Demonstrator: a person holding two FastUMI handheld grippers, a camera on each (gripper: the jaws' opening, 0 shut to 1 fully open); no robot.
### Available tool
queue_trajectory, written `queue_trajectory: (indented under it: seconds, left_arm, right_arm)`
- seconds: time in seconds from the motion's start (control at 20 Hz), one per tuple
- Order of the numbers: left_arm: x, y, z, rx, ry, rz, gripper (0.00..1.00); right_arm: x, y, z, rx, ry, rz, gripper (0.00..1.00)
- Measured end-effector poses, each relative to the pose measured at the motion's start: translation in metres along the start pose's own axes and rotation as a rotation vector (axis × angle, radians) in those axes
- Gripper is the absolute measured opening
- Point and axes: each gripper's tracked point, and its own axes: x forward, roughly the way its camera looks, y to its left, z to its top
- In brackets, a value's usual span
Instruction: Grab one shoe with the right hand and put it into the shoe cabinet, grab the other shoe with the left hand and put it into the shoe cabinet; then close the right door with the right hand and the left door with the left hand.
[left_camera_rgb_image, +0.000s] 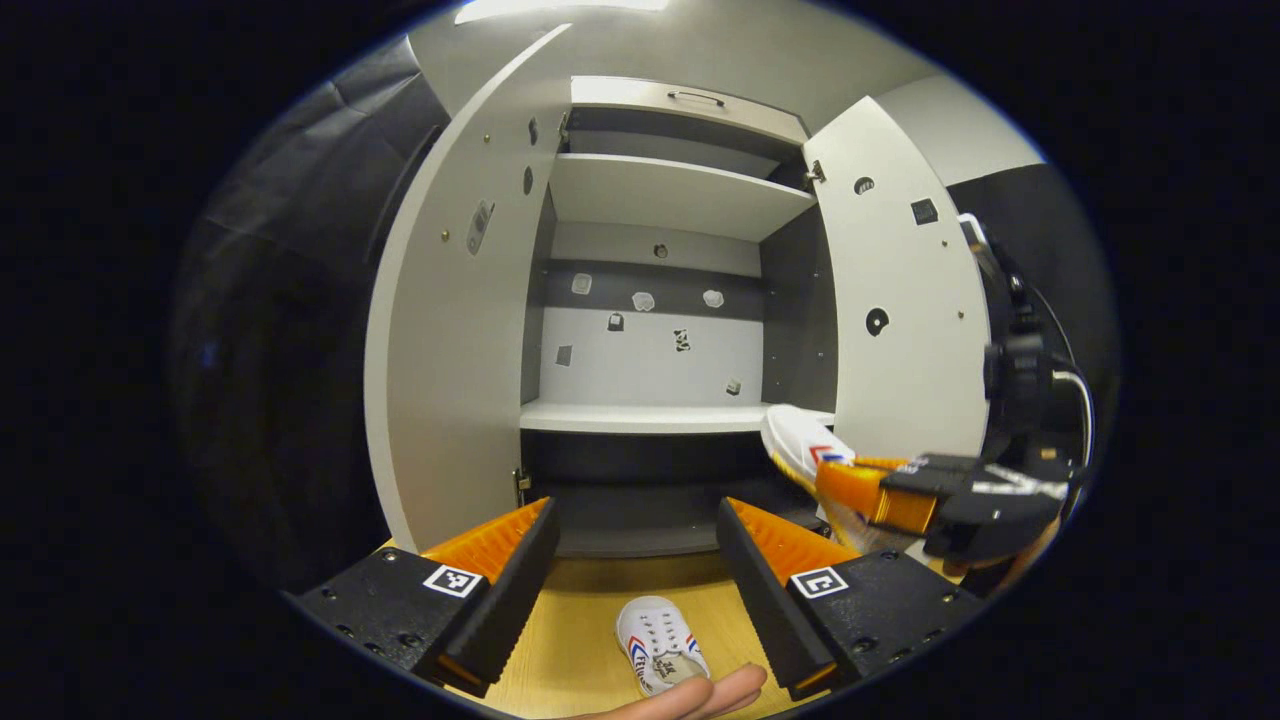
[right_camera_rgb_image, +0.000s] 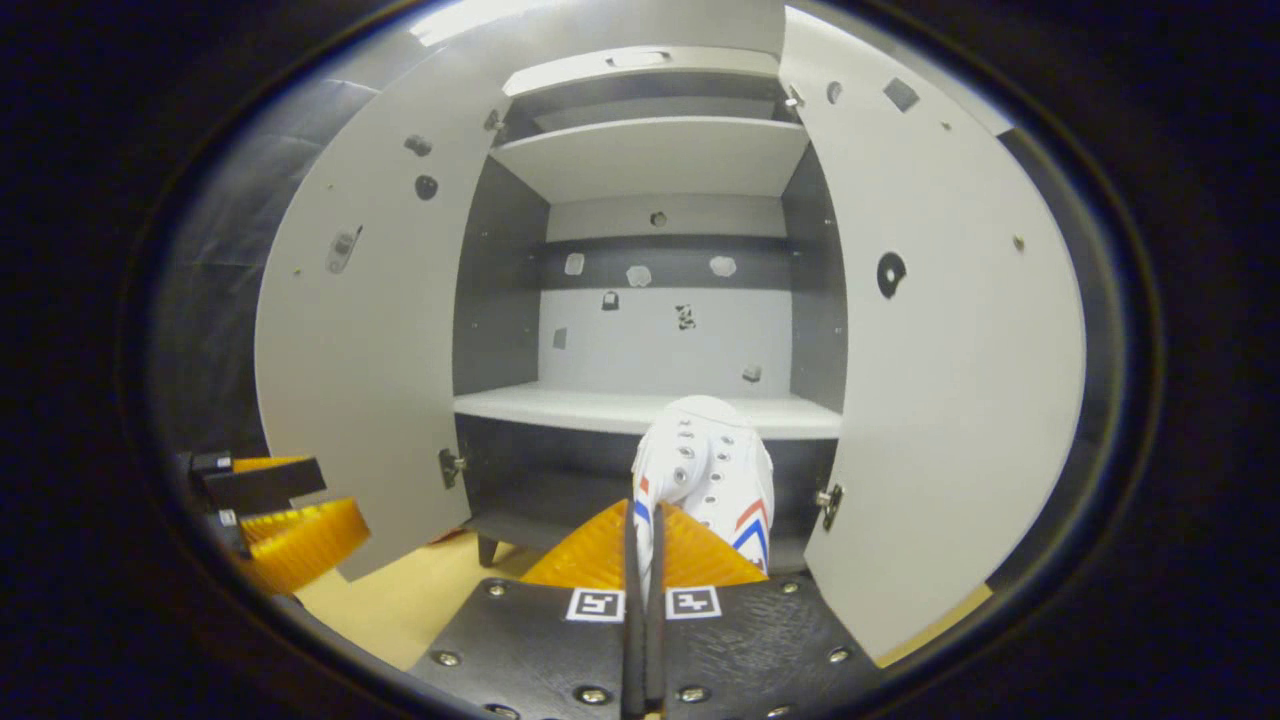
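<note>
Your right gripper (right_camera_rgb_image: 640, 560) is clamped on 1 white canvas shoe with red and blue side stripes (right_camera_rgb_image: 705, 470), both fingers pressed together on its heel end, toe pointing at the open grey 2-door shoe cabinet (right_camera_rgb_image: 650, 410). In the right gripper view the shoe hangs in front of the front edge of the pale middle shelf (right_camera_rgb_image: 560, 405), toward that shelf's right end. The left door (right_camera_rgb_image: 370, 330) and right door (right_camera_rgb_image: 960, 380) both stand wide open. Your left gripper (left_camera_rgb_image: 635, 560) holds nothing, its fingers spread wide. Between them, in the left gripper view, the 2nd matching white shoe (left_camera_rgb_image: 658, 642) lies on the yellow wooden floor (left_camera_rgb_image: 570, 640) just before the cabinet's bottom edge. A hand (left_camera_rgb_image: 690, 697) lies just beside that shoe's near end.
</note>
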Motion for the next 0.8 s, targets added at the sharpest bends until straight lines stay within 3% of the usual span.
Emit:
queue_trajectory:
  seconds: [0.2,0.45,0.8]
  left_arm:
    - [0.014,0.000,0.004,-0.008,-0.017,-0.012,0.96]
    - [0.023,0.001,-0.008,-0.012,-0.005,-0.034,0.96]
    - [0.031,0.010,-0.029,-0.049,-0.024,-0.054,0.97]
  right_arm:
    - [0.035,0.000,0.066,-0.049,-0.019,0.019,0.01]
    - [0.107,-0.006,0.110,-0.098,0.036,0.018,0.01]
    - [0.216,-0.021,0.085,-0.173,0.163,-0.029,0.00]
